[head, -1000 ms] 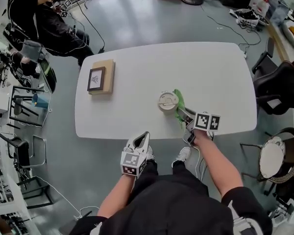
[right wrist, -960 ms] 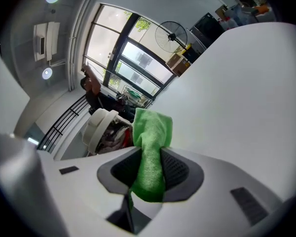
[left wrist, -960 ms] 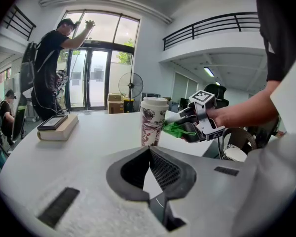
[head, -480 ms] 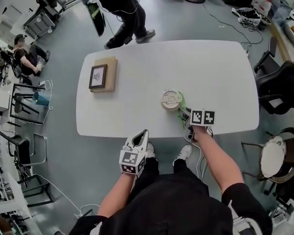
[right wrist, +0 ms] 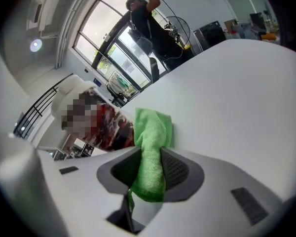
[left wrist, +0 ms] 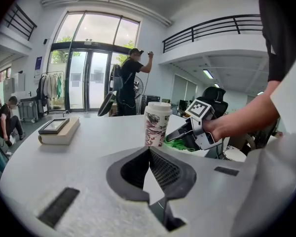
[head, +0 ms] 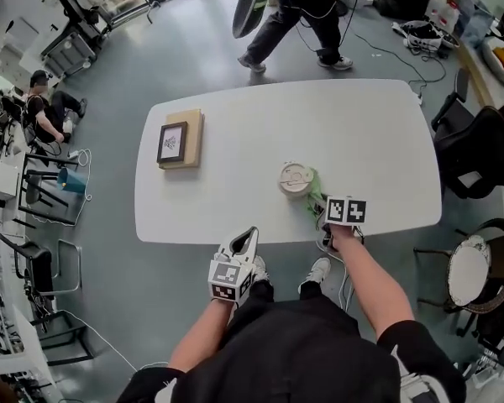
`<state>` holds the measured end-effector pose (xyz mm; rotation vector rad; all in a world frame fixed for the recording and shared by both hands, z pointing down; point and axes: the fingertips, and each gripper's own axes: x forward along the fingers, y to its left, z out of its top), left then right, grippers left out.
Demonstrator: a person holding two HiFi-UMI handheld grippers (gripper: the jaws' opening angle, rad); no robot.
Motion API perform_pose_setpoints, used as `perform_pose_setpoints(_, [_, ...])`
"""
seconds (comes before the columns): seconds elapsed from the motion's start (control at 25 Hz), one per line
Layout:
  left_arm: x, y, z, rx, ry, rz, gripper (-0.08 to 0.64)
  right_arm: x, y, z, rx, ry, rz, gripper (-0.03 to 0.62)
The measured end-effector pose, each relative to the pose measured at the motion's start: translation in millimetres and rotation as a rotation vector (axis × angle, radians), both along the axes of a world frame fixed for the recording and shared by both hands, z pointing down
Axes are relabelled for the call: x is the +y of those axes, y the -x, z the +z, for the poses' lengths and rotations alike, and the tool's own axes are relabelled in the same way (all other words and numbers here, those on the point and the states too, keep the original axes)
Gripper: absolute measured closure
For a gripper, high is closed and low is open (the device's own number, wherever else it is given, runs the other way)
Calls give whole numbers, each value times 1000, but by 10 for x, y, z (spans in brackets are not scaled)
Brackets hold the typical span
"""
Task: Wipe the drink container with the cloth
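My right gripper (right wrist: pixel 149 168) is clenched on the green cloth (right wrist: pixel 151 132). The cloth stands up between the jaws, and its free end lies against the right side of the drink container (head: pixel 295 178). That container is a lidded paper cup with a printed wall. It stands upright on the white table (head: pixel 361 133), a little right of the middle and toward the near edge. My left gripper (left wrist: pixel 149 154) has its jaws closed tip to tip with nothing between them. I hold it at the table's near edge, left of the cup and well apart from it, pointing toward the cup. At the table's left a framed picture (head: pixel 171 142) lies on a book (head: pixel 193 139). A person (head: pixel 307 15) in dark clothes is on the floor beyond the far edge.
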<state>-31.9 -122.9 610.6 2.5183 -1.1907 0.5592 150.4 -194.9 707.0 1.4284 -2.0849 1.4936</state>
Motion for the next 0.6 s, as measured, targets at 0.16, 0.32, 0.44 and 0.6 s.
perform_pose_setpoints(0.16, [-114, -77, -174, 16, -35, 18, 546, 108, -114, -383, -18, -103, 85, 466])
perform_pose_setpoints(0.32, [-258, -169, -422, 32, -81, 29, 546, 189, -173, -908, -10, -248, 114, 466])
perform_pose_setpoints(0.44, [-336, -255, -542, 46, -101, 40, 546, 235, -269, -1328, 13, -359, 132, 466])
perform_pose_setpoints(0.6, [-377, -318, -672, 76, -117, 55, 546, 333, -361, -1839, 96, -522, 125, 467])
